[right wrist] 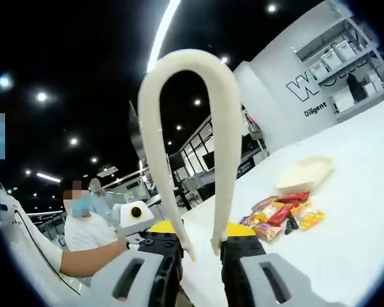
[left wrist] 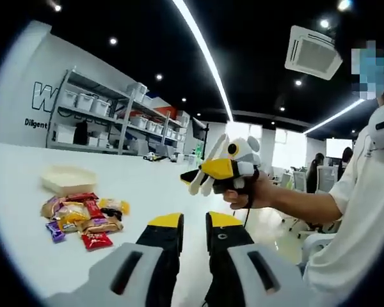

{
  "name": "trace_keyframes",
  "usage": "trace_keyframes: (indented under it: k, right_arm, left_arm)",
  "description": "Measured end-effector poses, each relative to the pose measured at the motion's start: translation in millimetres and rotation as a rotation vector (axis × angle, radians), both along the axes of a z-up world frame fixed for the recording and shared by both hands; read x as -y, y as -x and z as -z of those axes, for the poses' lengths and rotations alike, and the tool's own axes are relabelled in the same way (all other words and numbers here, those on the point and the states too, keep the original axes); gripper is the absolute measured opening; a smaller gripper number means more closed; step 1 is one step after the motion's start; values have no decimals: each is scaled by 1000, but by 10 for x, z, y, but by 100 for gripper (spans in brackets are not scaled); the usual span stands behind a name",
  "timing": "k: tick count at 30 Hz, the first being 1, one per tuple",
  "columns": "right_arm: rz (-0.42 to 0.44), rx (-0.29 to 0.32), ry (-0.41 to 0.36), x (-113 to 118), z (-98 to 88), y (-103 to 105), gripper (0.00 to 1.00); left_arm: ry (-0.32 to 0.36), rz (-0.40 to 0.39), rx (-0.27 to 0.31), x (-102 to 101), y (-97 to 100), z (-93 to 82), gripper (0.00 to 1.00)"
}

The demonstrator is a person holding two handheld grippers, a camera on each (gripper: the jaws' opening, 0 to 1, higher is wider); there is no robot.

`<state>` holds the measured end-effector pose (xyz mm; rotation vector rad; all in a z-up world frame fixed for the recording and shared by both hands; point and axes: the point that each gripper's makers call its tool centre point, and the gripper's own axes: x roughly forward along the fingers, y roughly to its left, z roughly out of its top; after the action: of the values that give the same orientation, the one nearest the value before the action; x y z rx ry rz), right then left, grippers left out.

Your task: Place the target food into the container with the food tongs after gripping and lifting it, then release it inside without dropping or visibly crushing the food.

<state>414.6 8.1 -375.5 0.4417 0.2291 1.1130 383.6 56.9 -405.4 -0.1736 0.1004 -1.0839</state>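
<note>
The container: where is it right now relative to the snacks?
In the left gripper view the container sits on the white table just beyond the pile of snacks, left of the left gripper; the right gripper view shows it past the pile too.

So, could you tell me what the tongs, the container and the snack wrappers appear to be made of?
Tongs: probably matte cream plastic, one smooth bent loop. Container: pale matte tray, perhaps paper pulp or foam; hard to tell. Snack wrappers: glossy printed plastic film, crinkled with highlights.

On the table [left wrist: 25, 249], the container [left wrist: 68, 179] sits just behind the heap of snack packets [left wrist: 83, 217], shelves [left wrist: 109, 118] standing far beyond.
</note>
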Motion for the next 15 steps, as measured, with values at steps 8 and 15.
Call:
trace_keyframes:
  k: [8, 15]
  right_arm:
    - [25, 1, 102, -49, 230, -139, 15]
    - [34, -6, 141, -99, 336, -242, 16]
  left_arm:
    - [-92, -102, -10, -95, -97, 152, 43]
    - [-142, -186, -60, -200, -184, 277, 75]
